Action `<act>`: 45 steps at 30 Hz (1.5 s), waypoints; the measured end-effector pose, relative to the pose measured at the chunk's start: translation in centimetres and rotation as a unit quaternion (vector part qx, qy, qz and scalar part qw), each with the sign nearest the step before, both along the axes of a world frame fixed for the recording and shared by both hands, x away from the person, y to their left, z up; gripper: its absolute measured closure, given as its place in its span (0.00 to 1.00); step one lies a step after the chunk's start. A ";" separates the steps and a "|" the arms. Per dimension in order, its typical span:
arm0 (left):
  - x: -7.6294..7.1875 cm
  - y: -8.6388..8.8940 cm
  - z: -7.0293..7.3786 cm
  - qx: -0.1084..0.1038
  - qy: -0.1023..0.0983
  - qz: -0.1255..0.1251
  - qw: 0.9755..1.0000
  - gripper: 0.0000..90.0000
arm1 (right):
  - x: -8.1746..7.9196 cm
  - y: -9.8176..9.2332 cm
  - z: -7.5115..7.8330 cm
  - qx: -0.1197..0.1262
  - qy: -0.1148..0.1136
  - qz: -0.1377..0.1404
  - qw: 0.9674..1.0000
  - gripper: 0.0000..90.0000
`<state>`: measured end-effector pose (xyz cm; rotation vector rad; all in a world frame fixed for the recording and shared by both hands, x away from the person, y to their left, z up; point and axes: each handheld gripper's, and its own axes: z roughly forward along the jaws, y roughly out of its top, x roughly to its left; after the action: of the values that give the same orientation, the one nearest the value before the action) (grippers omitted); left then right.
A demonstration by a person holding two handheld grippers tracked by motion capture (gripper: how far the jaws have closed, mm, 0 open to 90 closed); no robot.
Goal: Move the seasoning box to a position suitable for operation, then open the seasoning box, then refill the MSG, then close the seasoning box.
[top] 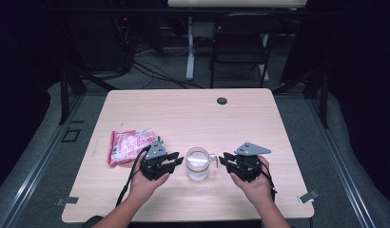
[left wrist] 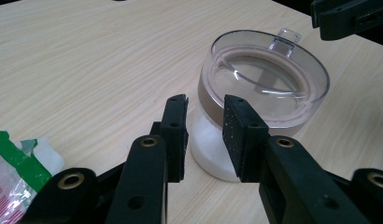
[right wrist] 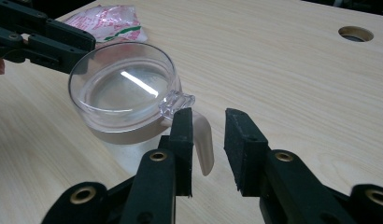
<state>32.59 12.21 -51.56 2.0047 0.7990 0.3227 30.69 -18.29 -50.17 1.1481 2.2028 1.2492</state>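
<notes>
Wooden table (top: 259, 114) — lidded jar (top: 198, 164) between left gripper (top: 176, 159) and right gripper (top: 224, 159), both parted.

Jar (top: 197, 165): clear lid, tan band beneath it, white contents seen below. Packet (top: 130, 145): white with red print, green strip at one edge. Table (top: 183, 114): pale wood grain, dark round grommet (top: 222, 100). Both grippers (top: 176, 160) (top: 225, 160): black jaws, grey plates on top.
</notes>
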 end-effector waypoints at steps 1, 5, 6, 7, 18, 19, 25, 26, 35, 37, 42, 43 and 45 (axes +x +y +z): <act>0.0 0.0 0.1 0.000 -0.002 0.000 1.000 0.78 | 0.1 0.0 0.1 0.001 0.001 -0.001 1.000 0.80; -0.1 0.0 0.2 0.001 -0.001 0.000 1.000 0.78 | 0.2 0.1 0.3 0.001 0.004 -0.010 1.000 0.80; 0.0 0.0 0.2 0.000 0.000 0.001 1.000 0.78 | 0.2 0.1 0.3 0.002 0.004 -0.011 1.000 0.80; -0.1 0.1 0.3 -0.001 0.001 0.002 1.000 0.78 | 0.2 0.2 0.4 0.002 0.006 -0.012 1.000 0.81; -0.5 -0.2 0.1 0.003 -0.003 -0.007 1.000 0.87 | 0.7 1.5 1.2 0.014 0.003 -0.014 1.000 0.87; -0.6 -0.3 0.1 0.004 -0.003 -0.009 1.000 0.88 | 0.8 1.6 1.3 0.016 0.004 -0.013 1.000 0.89; -0.7 -0.4 0.0 0.008 -0.003 -0.014 1.000 0.94 | 0.7 2.0 1.8 0.025 -0.002 -0.010 1.000 0.91; -0.7 -0.4 -0.1 0.009 -0.001 -0.016 1.000 0.95 | 0.7 2.0 1.9 0.025 -0.004 -0.011 1.000 0.92; -1.0 -0.7 -0.3 0.022 0.002 -0.032 0.999 0.99 | 1.3 2.5 1.7 0.028 0.009 -0.008 1.000 0.92; -1.0 -0.7 -0.3 0.023 0.003 -0.034 0.999 1.00 | 1.4 2.6 1.4 0.024 0.010 -0.010 1.000 0.92; -1.1 -0.7 -0.4 0.023 0.005 -0.036 0.999 1.00 | 1.7 2.6 0.8 0.014 0.025 -0.012 1.000 0.93; -1.1 -0.7 -0.4 0.022 0.004 -0.036 0.999 1.00 | 1.8 2.6 0.7 0.014 0.028 -0.013 0.999 0.93; -1.1 -0.7 -0.4 0.022 0.005 -0.038 0.999 1.00 | 1.8 2.5 0.6 0.019 0.030 -0.014 0.999 0.93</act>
<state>31.52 11.52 -51.99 2.0733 0.7264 0.2886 32.44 -15.78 -49.55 1.2413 2.2066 1.2656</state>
